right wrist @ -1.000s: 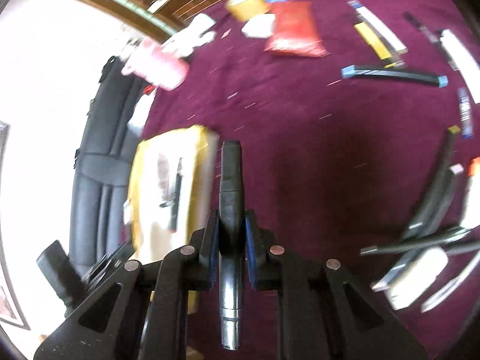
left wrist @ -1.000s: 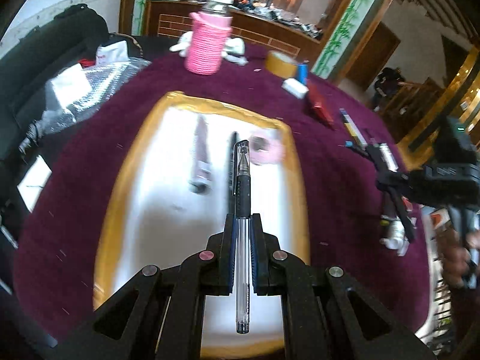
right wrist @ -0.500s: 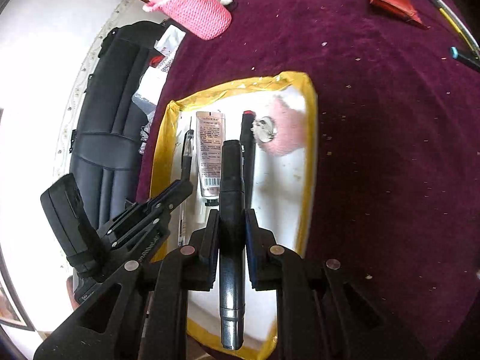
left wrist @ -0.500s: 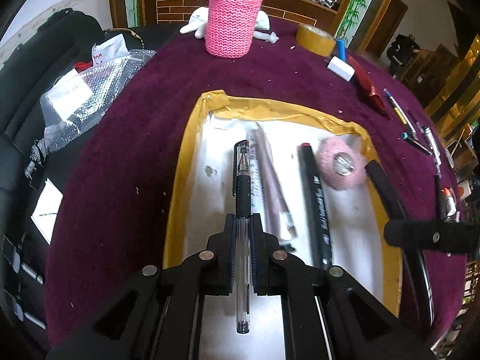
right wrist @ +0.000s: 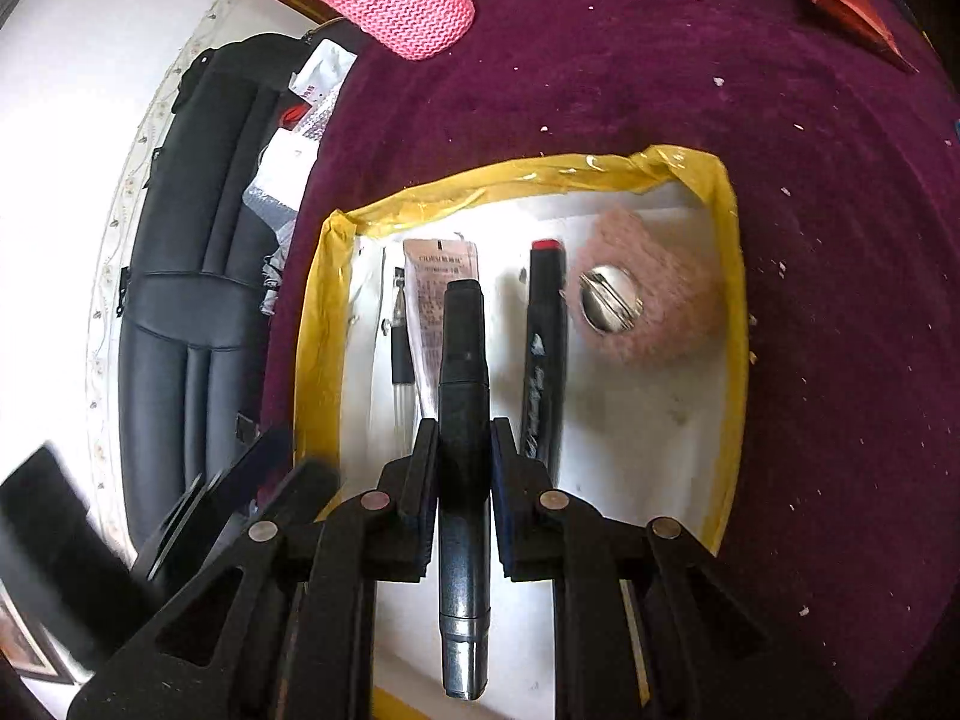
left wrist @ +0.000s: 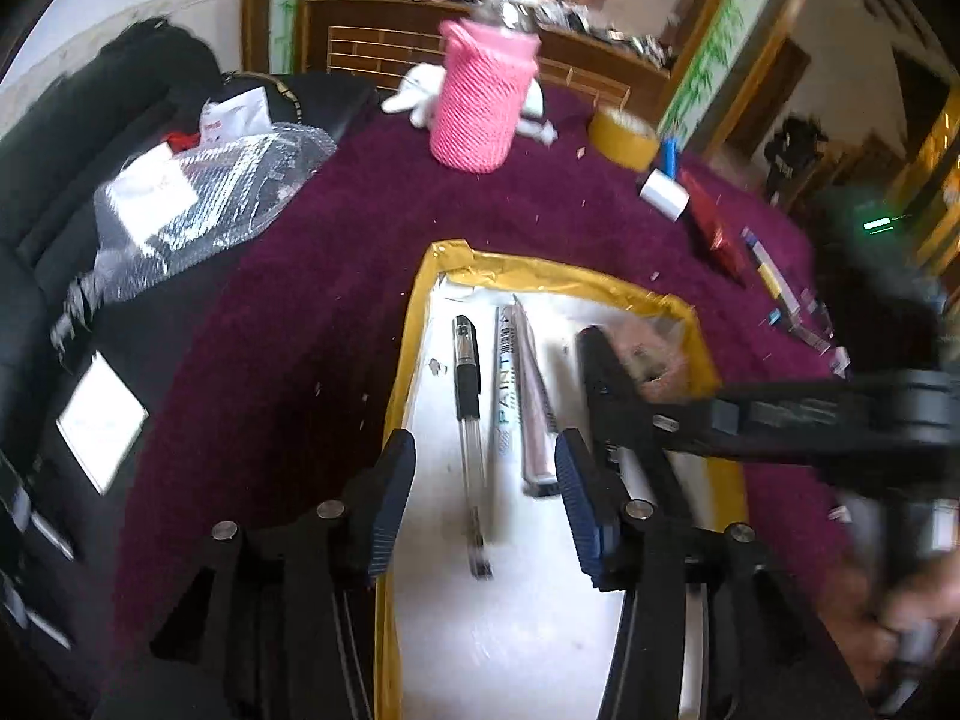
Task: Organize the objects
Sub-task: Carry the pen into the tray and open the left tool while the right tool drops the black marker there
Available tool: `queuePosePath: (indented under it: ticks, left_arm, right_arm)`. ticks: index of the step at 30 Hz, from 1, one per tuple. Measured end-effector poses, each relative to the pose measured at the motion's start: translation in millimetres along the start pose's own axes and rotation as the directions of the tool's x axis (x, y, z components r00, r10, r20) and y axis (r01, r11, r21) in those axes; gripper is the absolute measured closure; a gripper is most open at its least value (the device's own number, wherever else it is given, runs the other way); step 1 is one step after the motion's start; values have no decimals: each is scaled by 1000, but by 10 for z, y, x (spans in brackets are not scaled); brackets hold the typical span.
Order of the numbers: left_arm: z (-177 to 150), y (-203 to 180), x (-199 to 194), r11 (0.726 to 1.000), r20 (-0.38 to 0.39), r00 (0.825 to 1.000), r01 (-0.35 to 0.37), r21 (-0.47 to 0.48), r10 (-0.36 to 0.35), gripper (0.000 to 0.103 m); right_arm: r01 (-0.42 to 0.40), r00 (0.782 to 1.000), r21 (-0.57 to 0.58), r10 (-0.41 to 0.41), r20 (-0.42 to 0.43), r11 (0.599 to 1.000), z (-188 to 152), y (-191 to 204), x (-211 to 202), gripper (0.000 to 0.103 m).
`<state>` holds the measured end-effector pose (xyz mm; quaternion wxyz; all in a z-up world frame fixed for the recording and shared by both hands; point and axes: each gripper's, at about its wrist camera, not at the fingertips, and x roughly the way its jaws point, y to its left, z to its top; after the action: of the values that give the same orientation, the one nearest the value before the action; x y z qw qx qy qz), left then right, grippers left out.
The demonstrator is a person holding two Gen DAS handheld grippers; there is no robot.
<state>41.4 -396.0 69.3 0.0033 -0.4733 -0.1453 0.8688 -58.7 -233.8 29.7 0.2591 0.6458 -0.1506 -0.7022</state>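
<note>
Left wrist view: left claw (left wrist: 485,495) just sprung wide, clear-barrelled pen (left wrist: 469,420) released, lying in the yellow-rimmed tray (left wrist: 414,330) between the pads; one item sorted. Right side blurred.

Right wrist view: right claw (right wrist: 463,474) clamped on dark marker (right wrist: 462,420) over tray, not yet placed. Tray's near end hidden.

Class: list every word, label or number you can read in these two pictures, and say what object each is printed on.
"PAINT": on the white marker pen lying in the yellow-rimmed white tray.
Unreadable: small print on the pinkish flat tube.
Unreadable: white marking on the black red-capped marker.
Unreadable: red print on the white paper packet behind the table.
</note>
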Motion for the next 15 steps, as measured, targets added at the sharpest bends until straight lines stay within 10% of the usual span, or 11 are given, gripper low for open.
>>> queuePosePath:
  ticks: [12, 15]
  left_arm:
    - [-299, 346, -621, 983, 68, 997, 41, -178, -29, 50]
    - [-321, 385, -658, 981, 82, 996, 37, -193, -21, 50]
  right_arm:
    - [140, 990, -59, -139, 25, 988, 141, 170, 220, 88]
    - [171, 985, -62, -169, 38, 983, 152, 141, 195, 74]
